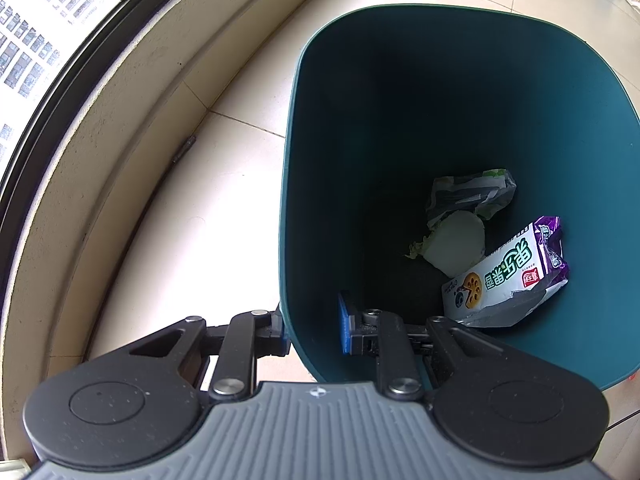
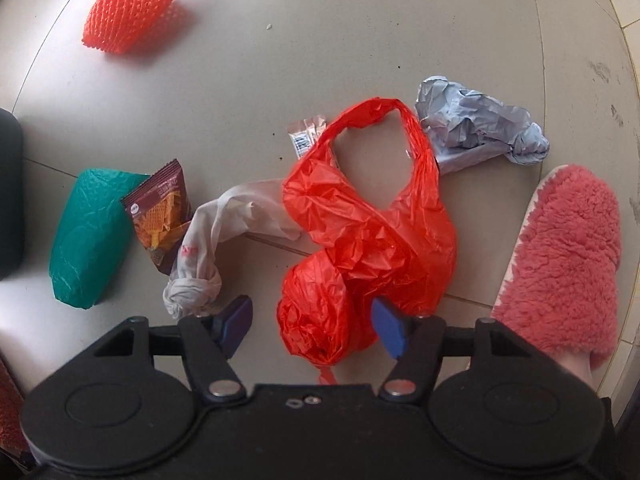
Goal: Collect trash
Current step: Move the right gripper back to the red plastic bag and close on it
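My left gripper point(image 1: 314, 326) is shut on the near rim of a teal trash bin point(image 1: 316, 160), one finger outside the wall and one inside. In the bin lie a white-and-purple snack packet point(image 1: 508, 276), a crumpled green-and-white wrapper point(image 1: 472, 192) and a pale round scrap point(image 1: 456, 246). My right gripper point(image 2: 312, 322) is open just above the floor, its blue pads point(image 2: 390, 326) on either side of the bunched lower end of a red plastic bag point(image 2: 360, 232).
On the floor lie a knotted white plastic bag point(image 2: 208, 248), a brown snack packet point(image 2: 160, 212), a green wrapper point(image 2: 88, 236), a red foam fruit net point(image 2: 128, 12), a crumpled grey paper point(image 2: 476, 128) and a small clear wrapper point(image 2: 306, 134). A pink fluffy slipper point(image 2: 564, 256) stands at right. A window ledge point(image 1: 100, 128) runs left of the bin.
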Demonstrator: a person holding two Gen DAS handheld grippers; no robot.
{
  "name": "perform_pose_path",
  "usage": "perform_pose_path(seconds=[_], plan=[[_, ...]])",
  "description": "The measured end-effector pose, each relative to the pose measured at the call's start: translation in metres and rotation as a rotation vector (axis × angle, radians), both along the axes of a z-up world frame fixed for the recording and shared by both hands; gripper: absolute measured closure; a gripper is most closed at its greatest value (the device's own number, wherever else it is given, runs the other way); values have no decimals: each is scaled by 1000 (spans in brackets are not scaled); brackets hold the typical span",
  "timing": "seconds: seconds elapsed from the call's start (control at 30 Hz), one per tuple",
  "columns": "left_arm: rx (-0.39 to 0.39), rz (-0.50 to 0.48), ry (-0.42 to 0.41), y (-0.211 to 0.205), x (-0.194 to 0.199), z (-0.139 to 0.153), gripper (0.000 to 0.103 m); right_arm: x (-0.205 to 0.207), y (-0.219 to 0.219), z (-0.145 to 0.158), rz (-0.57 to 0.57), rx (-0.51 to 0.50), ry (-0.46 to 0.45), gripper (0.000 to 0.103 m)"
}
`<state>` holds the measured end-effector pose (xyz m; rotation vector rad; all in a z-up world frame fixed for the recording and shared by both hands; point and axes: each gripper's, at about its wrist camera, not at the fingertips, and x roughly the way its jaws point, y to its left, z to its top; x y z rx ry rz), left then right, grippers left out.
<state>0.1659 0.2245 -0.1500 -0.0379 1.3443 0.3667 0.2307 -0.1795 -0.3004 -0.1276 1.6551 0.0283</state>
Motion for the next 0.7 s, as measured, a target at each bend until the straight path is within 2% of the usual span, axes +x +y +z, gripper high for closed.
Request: perform_pose_path(seconds=[0.17, 0.23, 0.27, 0.37, 0.43, 0.7], plan=[[0, 0, 0, 1, 0, -1, 83, -1, -3, 0, -11, 1, -2, 63], [-1, 1, 0, 1, 0, -1, 83, -1, -2, -1, -12, -6, -2, 80], [0, 0, 1, 0, 0, -1, 83, 0, -2, -1, -12, -8, 0, 83], [1, 1, 1, 0, 0, -1, 83, -1, -1, 0, 0, -26, -7, 86], [1, 2, 1, 0, 0, -1, 83, -2, 0, 7, 6, -37, -16, 91], [1, 0, 1, 0, 0, -2, 83, 7, 18, 80, 92, 27, -127, 94]])
